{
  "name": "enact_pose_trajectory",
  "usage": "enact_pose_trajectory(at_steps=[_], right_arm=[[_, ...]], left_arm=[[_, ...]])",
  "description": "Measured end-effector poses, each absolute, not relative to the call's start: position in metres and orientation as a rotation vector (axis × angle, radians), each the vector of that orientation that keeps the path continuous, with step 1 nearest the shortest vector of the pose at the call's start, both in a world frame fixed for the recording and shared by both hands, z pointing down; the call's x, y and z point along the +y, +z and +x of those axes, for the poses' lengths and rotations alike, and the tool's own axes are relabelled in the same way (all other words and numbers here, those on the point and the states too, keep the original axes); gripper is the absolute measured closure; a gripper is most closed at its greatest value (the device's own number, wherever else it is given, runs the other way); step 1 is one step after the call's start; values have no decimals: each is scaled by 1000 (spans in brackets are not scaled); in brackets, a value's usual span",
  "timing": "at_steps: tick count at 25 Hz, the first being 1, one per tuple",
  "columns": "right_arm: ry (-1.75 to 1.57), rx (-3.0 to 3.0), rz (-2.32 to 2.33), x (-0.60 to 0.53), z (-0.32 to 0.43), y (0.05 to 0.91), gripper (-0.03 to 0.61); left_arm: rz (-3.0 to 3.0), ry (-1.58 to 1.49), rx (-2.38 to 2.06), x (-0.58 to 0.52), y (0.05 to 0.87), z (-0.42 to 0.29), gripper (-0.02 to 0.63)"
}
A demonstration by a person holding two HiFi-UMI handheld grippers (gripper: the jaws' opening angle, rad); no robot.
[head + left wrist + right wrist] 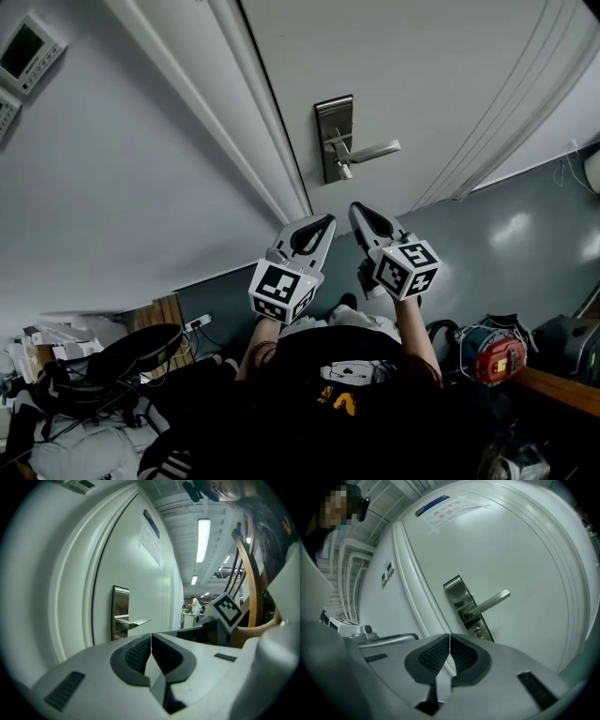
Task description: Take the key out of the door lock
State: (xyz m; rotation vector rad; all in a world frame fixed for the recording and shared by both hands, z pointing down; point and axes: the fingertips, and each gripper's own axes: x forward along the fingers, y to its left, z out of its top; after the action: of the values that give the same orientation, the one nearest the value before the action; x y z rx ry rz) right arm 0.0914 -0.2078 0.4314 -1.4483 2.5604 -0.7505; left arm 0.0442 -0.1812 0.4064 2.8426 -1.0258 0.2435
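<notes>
A steel lock plate (334, 138) with a lever handle (373, 150) sits on the white door (422, 75). Just below the lever a small stub, apparently the key (345, 172), sticks out of the plate; in the right gripper view it is a tiny spot (476, 630) on the lock plate (459, 597). My left gripper (324, 223) and right gripper (357, 210) hang side by side short of the door, below the plate, touching nothing. Both are shut and empty, as the left gripper (151, 635) and right gripper (449, 636) show in their own views.
The white door frame (246, 122) runs left of the lock, with a wall control panel (28, 49) further left. A paper notice (451, 509) is stuck on the door. Behind me on the floor are a black chair (127, 361) and a red and blue device (491, 354).
</notes>
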Motion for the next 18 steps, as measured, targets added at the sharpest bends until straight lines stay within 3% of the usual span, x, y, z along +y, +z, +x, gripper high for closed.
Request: enact_pose_trajectory(at_steps=[18], right_arm=[[-830,2609,-1323,-239,99,451,571]], left_arm=[[2770,290,-1173,-185,417,56,604]])
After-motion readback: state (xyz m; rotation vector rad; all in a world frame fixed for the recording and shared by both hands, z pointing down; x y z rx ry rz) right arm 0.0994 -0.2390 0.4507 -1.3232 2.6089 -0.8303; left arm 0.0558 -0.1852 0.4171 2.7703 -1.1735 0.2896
